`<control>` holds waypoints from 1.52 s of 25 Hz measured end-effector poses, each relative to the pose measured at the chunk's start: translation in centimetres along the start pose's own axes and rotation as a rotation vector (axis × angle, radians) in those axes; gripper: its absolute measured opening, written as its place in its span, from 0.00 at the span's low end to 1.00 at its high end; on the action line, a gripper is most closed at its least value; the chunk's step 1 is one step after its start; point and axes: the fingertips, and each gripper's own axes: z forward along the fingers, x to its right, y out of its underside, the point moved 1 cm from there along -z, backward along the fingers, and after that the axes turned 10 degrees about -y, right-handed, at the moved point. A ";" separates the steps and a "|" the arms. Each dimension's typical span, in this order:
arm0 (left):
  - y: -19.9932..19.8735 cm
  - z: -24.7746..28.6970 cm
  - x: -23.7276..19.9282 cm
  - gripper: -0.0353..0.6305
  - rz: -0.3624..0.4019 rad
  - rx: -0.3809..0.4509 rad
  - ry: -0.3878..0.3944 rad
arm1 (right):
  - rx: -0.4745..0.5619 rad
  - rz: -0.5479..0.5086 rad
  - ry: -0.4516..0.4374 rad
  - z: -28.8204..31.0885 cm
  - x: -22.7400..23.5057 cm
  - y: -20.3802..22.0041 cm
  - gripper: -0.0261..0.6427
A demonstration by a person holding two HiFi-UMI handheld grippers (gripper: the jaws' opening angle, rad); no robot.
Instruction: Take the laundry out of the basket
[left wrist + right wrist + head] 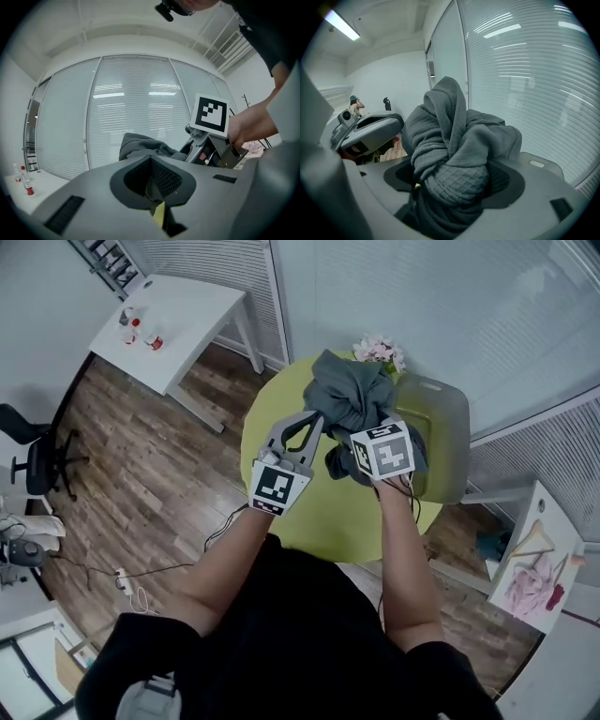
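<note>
The laundry (352, 395) is dark grey, partly waffle-patterned. The table (328, 521) is lime green, the basket (445, 427) dull olive. The left tool (314, 423) and the right tool (375, 432) are grey with black-and-white square markers.

Centre frame, the crumpled grey cloth bundle (352, 395) is over the round yellow-green bench (319, 521), the olive plastic basket (450, 437) at its right.

**Three cameras on one bundle of grey laundry (354, 390)**
The head view looks steeply down from overhead onto the round green table (309, 521). The left gripper view faces level toward the window blinds (126, 103), and the right gripper view sits tight against the cloth — all three share the bundle.
</note>
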 end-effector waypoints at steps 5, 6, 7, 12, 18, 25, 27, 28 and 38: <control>2.0 -1.7 -3.9 0.06 -0.010 -0.012 -0.004 | -0.020 0.039 -0.059 5.1 -3.7 0.0 0.67; 2.5 -2.0 -4.6 0.06 -0.012 -0.016 -0.004 | -0.025 0.049 -0.071 6.2 -4.3 0.0 0.67; 3.1 -2.3 -5.2 0.06 -0.016 -0.022 -0.005 | -0.032 0.058 -0.080 7.2 -4.9 0.3 0.67; 7.2 -3.6 -6.9 0.06 -0.047 -0.073 0.007 | -0.086 0.109 -0.082 11.2 -6.5 3.5 0.67; 13.9 -4.0 -7.4 0.06 -0.096 -0.164 0.051 | -0.157 0.201 -0.060 16.0 -7.1 9.2 0.67; 20.6 -4.3 -5.4 0.06 -0.122 -0.270 0.105 | -0.236 0.296 -0.033 19.7 -7.1 16.6 0.67; 21.8 -4.3 -5.2 0.06 -0.127 -0.292 0.112 | -0.258 0.311 -0.023 20.6 -6.8 18.2 0.67; 22.3 -4.3 -5.2 0.06 -0.130 -0.301 0.114 | -0.269 0.316 -0.019 21.0 -6.6 18.9 0.67; 23.7 -4.1 -6.3 0.06 -0.148 -0.340 0.102 | -0.354 0.278 -0.037 24.5 -6.7 22.8 0.67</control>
